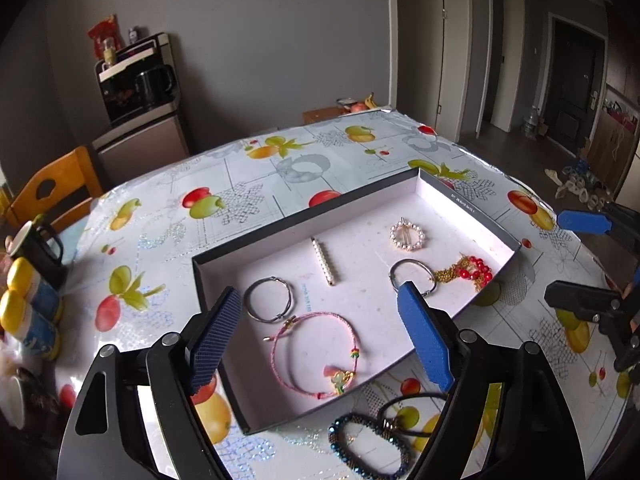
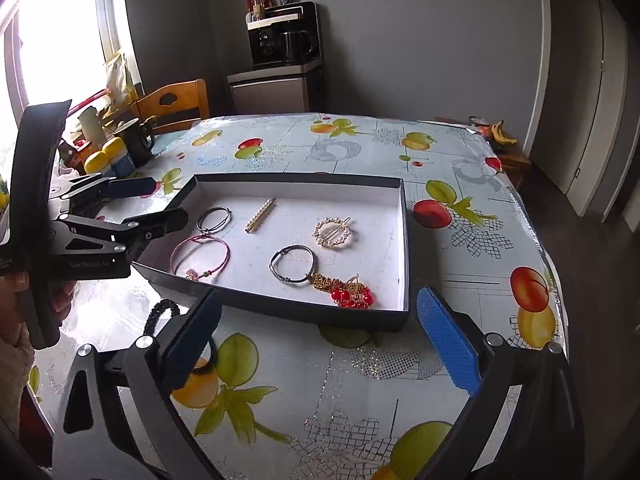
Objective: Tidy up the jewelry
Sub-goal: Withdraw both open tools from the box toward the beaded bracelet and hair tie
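A shallow black box [image 1: 304, 216] [image 2: 404, 240] with a white floor lies on the table. In it are a pink cord bracelet [image 1: 316, 350] [image 2: 200, 254], two grey bangles [image 1: 268, 300] [image 1: 412, 276], a pearl bar clip [image 1: 325, 261] [image 2: 261, 214], a round pearl clip [image 1: 407, 234] [image 2: 334, 232] and a gold chain with red beads [image 1: 468, 272] [image 2: 348, 290]. A dark beaded bracelet [image 1: 368, 446] and a black hair tie [image 1: 412, 414] lie on the table in front of the box. My left gripper [image 1: 320, 336] is open and empty above the box's near end. My right gripper [image 2: 320, 340] is open and empty before the box.
The table [image 2: 360, 392] has a fruit-print cloth. A black mug [image 1: 36, 248], yellow-capped bottles [image 1: 28, 312] and clutter stand at its left edge. A wooden chair [image 1: 52, 192] is behind. The table's right edge [image 2: 556, 280] drops to the floor.
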